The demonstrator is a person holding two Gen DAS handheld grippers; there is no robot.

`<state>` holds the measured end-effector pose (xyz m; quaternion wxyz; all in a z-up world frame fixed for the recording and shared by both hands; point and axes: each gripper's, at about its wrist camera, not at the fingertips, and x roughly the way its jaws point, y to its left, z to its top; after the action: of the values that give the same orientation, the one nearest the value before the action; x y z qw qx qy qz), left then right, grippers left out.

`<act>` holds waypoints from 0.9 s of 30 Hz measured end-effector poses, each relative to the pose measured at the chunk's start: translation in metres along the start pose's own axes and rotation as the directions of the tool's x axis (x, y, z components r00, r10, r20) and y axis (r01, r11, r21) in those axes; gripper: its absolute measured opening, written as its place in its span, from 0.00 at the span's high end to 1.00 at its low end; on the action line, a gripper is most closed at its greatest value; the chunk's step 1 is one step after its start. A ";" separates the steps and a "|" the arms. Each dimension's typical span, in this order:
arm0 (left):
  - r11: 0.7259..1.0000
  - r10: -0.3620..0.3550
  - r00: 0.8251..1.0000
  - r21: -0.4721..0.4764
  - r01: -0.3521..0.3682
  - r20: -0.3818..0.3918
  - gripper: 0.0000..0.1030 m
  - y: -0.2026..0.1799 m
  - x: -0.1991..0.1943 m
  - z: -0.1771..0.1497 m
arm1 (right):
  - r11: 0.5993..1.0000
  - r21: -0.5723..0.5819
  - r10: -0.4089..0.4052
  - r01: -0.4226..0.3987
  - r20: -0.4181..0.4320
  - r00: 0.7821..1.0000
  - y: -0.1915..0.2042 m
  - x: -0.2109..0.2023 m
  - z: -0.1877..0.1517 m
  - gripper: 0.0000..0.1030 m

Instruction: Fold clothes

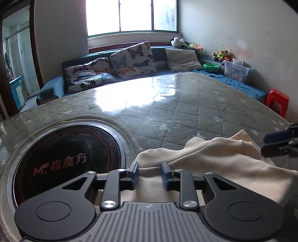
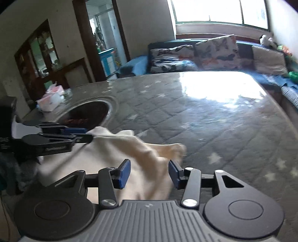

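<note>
Cream garment (image 1: 214, 158) beside round burner (image 1: 69, 158); tissue pack (image 2: 51, 100) beyond.

A bright window (image 1: 131, 15) fills the far wall above a dark blue sofa (image 1: 160, 54) with butterfly-print cushions (image 1: 133, 58) — its glare spreads over the glossy quilted table cover (image 1: 167, 104). White, stained walls (image 1: 242, 33) meet at the corner, beside a red plastic stool (image 1: 277, 101). A dark wooden cabinet (image 2: 46, 61) stands by the doorway (image 2: 104, 37).

The cream garment (image 2: 134, 160) is motion-blurred, its near part hidden behind gripper bodies.
</note>
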<state>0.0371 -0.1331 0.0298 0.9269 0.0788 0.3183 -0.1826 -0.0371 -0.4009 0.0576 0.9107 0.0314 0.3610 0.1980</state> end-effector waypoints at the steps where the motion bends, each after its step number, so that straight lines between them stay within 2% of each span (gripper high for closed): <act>1: 1.000 0.002 1.000 -0.001 -0.002 0.001 0.71 -0.001 -0.001 0.000 | 1.000 -0.002 -0.011 0.011 0.000 1.000 -0.002 -0.003 0.000 0.60; 4: 1.000 -0.008 1.000 0.004 0.008 0.015 0.71 -0.007 -0.009 0.000 | 0.999 -0.010 -0.034 0.034 -0.001 0.999 -0.007 -0.011 -0.001 0.65; 8: 0.997 -0.057 0.997 0.058 0.054 0.044 0.71 -0.025 -0.028 -0.005 | 0.998 -0.035 -0.057 0.057 0.009 0.998 -0.003 -0.021 -0.002 0.66; 16: 0.980 -0.174 0.983 0.115 0.165 0.067 0.71 -0.058 -0.060 -0.025 | 0.973 -0.207 -0.094 0.105 0.067 0.993 0.041 -0.029 -0.028 0.66; 21: 0.976 -0.185 0.981 0.125 0.177 0.054 0.71 -0.064 -0.065 -0.038 | 0.942 -0.280 -0.163 0.185 0.102 0.981 0.056 -0.024 -0.044 0.66; 24: 0.979 -0.176 0.984 0.114 0.170 0.041 0.71 -0.064 -0.063 -0.045 | 0.937 -0.280 -0.186 0.208 0.105 0.977 0.059 -0.017 -0.056 0.66; 27: 0.981 -0.168 0.985 0.100 0.163 0.045 0.71 -0.061 -0.063 -0.051 | 0.911 -0.329 -0.207 0.249 0.157 0.966 0.066 -0.014 -0.066 0.62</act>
<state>-0.0610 -0.1576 0.0272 0.9117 0.0917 0.2899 -0.2763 -0.1128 -0.3511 0.0306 0.9387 -0.1597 0.2670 0.1485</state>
